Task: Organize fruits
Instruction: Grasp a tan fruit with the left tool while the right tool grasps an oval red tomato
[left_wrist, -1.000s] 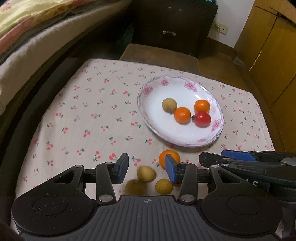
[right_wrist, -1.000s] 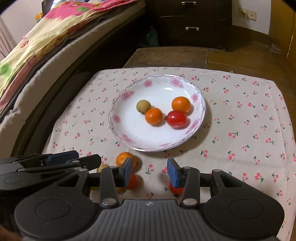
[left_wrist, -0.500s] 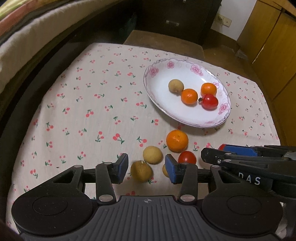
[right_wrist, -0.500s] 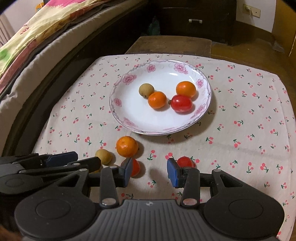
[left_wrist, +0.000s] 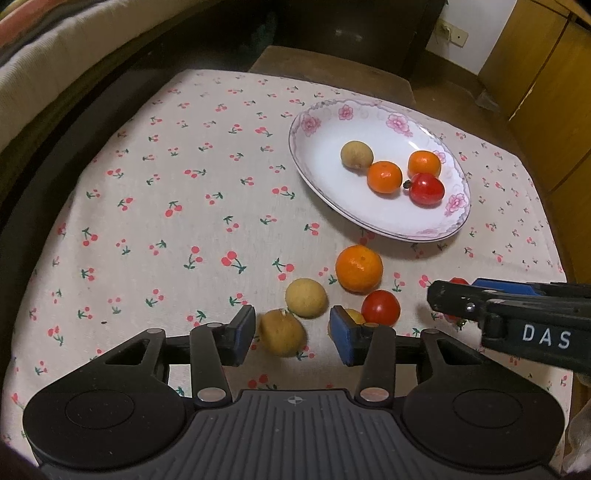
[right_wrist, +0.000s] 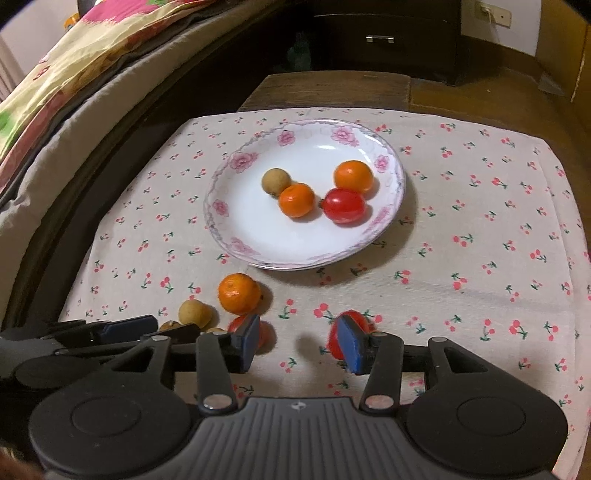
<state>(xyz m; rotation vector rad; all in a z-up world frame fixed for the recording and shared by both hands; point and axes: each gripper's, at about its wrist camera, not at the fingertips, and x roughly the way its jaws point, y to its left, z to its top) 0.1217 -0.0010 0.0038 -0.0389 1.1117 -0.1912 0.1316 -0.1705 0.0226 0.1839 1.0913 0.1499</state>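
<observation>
- The loose fruits lie on the cloth (left_wrist: 166, 229), near the plate (left_wrist: 321, 184). In this bunch are an orange (left_wrist: 359, 268), a red tomato (left_wrist: 381, 308), a pale longan (left_wrist: 306, 297) and a brown longan (left_wrist: 282, 332). A small yellow fruit (left_wrist: 355, 316) peeks out behind the left pad.
- One more tomato (right_wrist: 351, 326) sits apart from the bunch, mostly hidden behind the right gripper's pad.
- These fruits look small, round and light, so I think they will roll at a push.
- The tomatoes look smooth and soft. A hard squeeze could burst them. Hold them gently at the widest part.
- The longans look dry and a bit rough, with a thin shell. They should not slip much.
- The orange looks a little squashy. Hold it on both sides at the middle.
- The left gripper (left_wrist: 291, 334) is partly open and holds nothing. The brown longan lies between its pads, close to one pad, but I see a gap.
- The right gripper (right_wrist: 298, 343) has just opened a little more. It holds nothing, and only cloth shows between its pads.
- The plate already has four fruits: a longan, two oranges and a tomato. They touch each other, so a new fruit should go on a bare spot.
- A bed (right_wrist: 55, 92) is beside the table.
</observation>
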